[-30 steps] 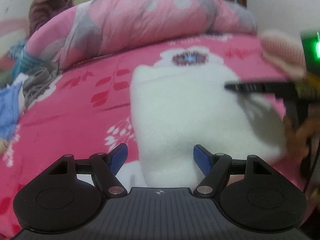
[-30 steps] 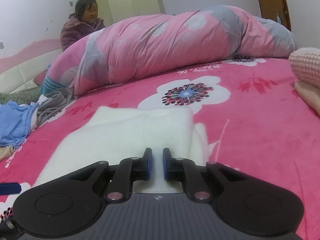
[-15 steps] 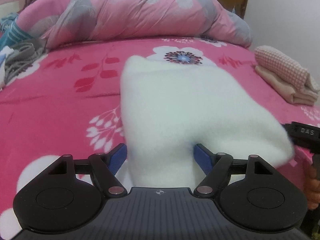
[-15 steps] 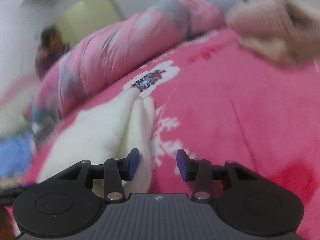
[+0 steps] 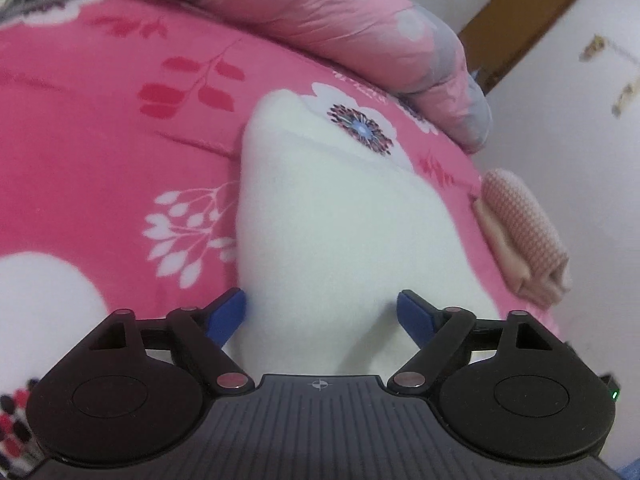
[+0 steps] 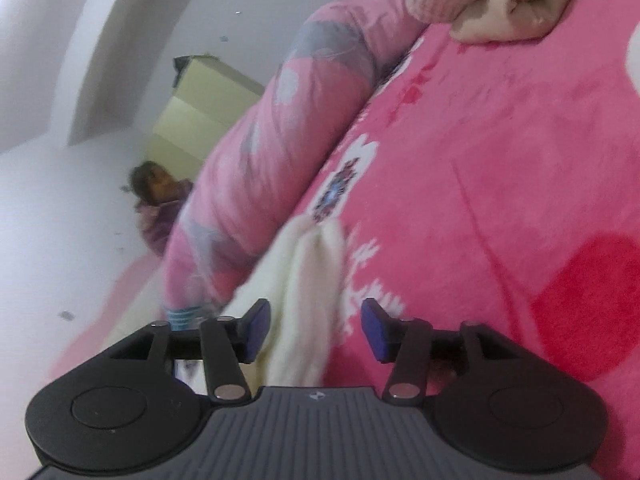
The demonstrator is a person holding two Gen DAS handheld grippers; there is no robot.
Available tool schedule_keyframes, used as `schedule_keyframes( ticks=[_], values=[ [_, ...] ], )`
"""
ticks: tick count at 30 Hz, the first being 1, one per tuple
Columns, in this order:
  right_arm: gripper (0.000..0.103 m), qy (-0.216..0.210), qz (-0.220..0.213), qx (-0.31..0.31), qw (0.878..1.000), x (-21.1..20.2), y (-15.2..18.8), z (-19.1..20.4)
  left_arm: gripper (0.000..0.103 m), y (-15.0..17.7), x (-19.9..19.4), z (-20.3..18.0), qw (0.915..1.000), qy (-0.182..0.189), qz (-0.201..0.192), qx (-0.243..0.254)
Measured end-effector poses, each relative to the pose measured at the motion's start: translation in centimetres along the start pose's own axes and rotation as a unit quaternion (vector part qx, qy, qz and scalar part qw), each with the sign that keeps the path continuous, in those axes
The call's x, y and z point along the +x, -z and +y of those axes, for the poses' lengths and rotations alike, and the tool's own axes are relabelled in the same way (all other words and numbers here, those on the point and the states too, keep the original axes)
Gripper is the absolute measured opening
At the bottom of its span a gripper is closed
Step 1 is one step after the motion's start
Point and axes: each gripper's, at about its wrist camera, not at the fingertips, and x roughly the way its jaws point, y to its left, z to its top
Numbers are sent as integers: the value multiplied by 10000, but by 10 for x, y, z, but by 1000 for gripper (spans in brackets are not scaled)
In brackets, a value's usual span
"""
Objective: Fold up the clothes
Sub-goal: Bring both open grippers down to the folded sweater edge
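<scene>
The bed [image 5: 100,128], under a pink flowered cover, carries everything. A rolled quilt [image 5: 320,8] lies along its far side. The white garment [image 5: 332,232] is spread mid-bed, its long axis running away from the left gripper [image 5: 322,312] toward the quilt. A folded stack [image 5: 520,232] sits well right of it.

The garment's near end lies between the left gripper's fingers, which stand wide apart and hold nothing. The right gripper [image 6: 316,330], also spread and empty, is tilted at the garment's right edge, with only a bunched strip of cloth between its fingers. The left is squarer to the near end, so probably better placed to pinch it and carry it forward along that axis.
</scene>
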Motion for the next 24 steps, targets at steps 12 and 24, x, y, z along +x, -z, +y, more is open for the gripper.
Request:
schedule_keyframes(
  ticks=[12, 24],
  values=[
    [83, 44, 581, -1090, 9923, 16, 16, 35, 88, -11, 16, 15, 9994, 320, 49, -120],
    [83, 145, 664, -679, 9954, 24, 5, 27, 87, -7, 9, 40, 9955, 699, 154, -621]
  ],
)
